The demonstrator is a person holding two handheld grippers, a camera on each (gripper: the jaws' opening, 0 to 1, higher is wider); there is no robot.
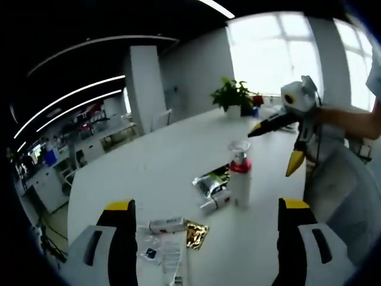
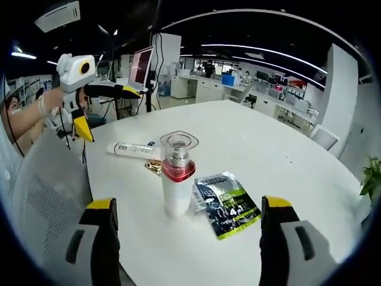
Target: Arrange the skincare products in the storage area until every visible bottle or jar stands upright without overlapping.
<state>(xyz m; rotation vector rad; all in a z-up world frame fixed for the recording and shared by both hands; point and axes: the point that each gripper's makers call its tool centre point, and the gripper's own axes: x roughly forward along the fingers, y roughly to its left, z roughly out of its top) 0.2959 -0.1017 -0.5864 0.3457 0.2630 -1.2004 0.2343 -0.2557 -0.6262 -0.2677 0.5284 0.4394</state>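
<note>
A white pump bottle with a red collar and a clear cap stands upright on the white table. Beside it lie a silver-green sachet and a small white tube. Nearer me are a longer white tube, a gold sachet and a paper leaflet. My left gripper is open above the near edge, holding nothing. The right gripper hovers open beyond the bottle. In the right gripper view the bottle stands ahead of my open right gripper, untouched, with the sachet, white tube, gold sachet and left gripper.
A potted plant stands at the table's far end. A mesh chair sits close to the table edge, and a person's arm holds the right gripper. A laptop and office desks lie beyond.
</note>
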